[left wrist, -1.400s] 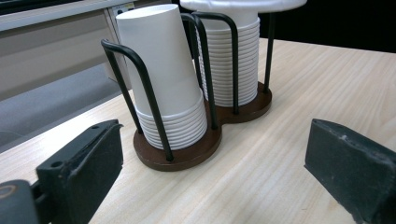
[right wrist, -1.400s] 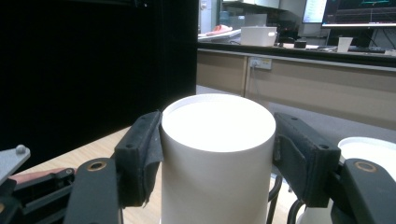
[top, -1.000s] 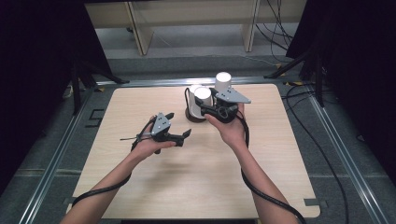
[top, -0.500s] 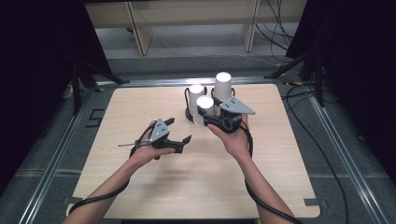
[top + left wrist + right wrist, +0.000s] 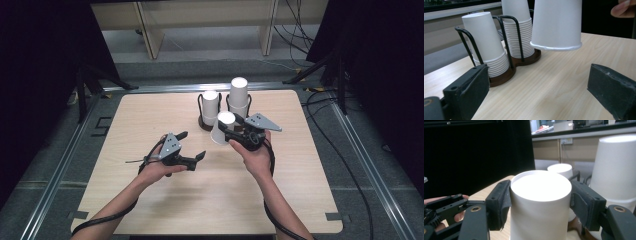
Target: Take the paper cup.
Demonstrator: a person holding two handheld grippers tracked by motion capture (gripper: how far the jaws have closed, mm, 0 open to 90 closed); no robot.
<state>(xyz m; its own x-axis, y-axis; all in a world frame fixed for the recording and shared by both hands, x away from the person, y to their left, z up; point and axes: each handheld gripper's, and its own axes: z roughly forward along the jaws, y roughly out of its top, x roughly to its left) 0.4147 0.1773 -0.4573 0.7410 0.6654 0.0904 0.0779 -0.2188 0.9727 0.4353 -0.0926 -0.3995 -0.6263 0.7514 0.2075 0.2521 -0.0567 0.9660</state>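
A white paper cup, upside down, hangs clear of the table with my right gripper shut on its sides. In the right gripper view both pads press the cup. Behind it a dark wire cup holder carries a short stack and a taller stack of the same cups. My left gripper is open with nothing in it, left of the cup and nearer me. In the left gripper view the held cup floats above the wood between the jaws of my left gripper.
The holder stands at the back middle of the wooden table. Cables trail from both grippers off the near edge. Metal rails and grey floor surround the table; a shelf frame stands beyond it.
The right gripper has drawn the cup away from the holder toward me and slightly left. The left gripper has drifted a little nearer me, still open.
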